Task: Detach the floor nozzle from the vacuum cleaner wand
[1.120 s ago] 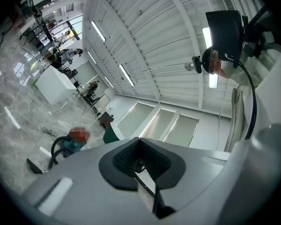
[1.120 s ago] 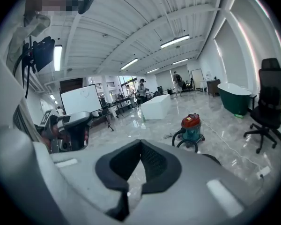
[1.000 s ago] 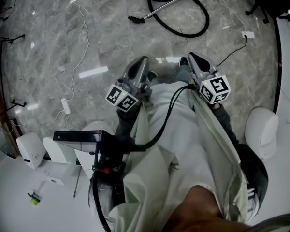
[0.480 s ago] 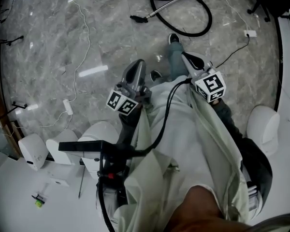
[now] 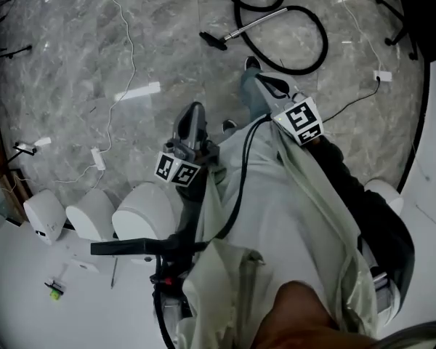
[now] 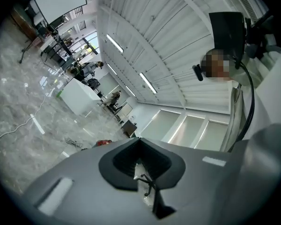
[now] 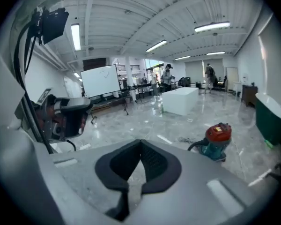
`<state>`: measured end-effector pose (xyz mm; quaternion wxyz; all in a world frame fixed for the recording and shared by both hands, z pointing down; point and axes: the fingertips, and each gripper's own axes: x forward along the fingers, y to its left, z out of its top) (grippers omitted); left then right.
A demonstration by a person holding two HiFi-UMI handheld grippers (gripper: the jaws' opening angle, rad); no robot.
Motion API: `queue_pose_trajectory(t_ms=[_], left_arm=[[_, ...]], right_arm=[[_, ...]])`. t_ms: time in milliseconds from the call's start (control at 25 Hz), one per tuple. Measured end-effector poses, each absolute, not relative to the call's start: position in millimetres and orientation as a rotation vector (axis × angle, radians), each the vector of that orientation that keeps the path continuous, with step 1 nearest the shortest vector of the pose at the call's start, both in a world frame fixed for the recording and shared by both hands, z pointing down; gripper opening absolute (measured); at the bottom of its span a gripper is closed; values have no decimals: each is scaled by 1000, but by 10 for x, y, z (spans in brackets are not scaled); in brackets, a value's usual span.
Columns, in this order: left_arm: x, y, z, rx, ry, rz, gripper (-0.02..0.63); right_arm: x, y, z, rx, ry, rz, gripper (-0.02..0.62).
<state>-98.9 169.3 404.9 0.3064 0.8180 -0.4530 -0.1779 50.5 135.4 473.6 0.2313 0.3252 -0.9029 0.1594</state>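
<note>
The vacuum's silver wand [image 5: 258, 22] lies on the marble floor at the top of the head view. Its small black floor nozzle [image 5: 212, 41] sits on the wand's left end, and the black hose [image 5: 309, 53] loops round to the right. My left gripper [image 5: 192, 112] is held out in front of the person, shut and empty, well short of the nozzle. My right gripper [image 5: 257, 80] is shut and empty too, nearer the hose loop. In the right gripper view the red and teal vacuum body [image 7: 218, 138] stands on the floor beyond the gripper [image 7: 140, 143]. The left gripper [image 6: 139, 140] looks across the room.
A white cable [image 5: 123, 57] and a power strip [image 5: 98, 158] lie on the floor at left. Rounded white stools [image 5: 94, 213] stand by a white table [image 5: 22, 297] at lower left. An office chair [image 5: 410, 6] is at top right. People stand at far desks [image 7: 167, 76].
The person has stepped forward: the wand, nozzle and hose now sit lower and nearer in the head view. Both grippers moved forward with the body and stayed shut.
</note>
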Motion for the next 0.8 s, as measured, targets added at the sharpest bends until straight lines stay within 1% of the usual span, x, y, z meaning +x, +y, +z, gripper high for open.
queue_pose_trajectory(t_ms=[160, 280, 360, 600, 800], left_arm=[[-825, 1079, 4033, 2140, -1250, -444, -15], [-736, 742, 4142, 2095, -1267, -469, -15], [-730, 583, 4292, 2052, -1274, -472, -15], [-833, 271, 4809, 1948, -1242, -412, -15], [-907, 109, 5133, 1951, -1124, -338, -15]], right_arm=[[495, 859, 4904, 530, -2523, 406, 2], [621, 482, 5181, 403, -2464, 286, 2], [702, 218, 5458, 414, -2404, 291, 2], [714, -180, 6295, 444, -2298, 609, 2], [1040, -181, 6729, 633, -2187, 624, 2]])
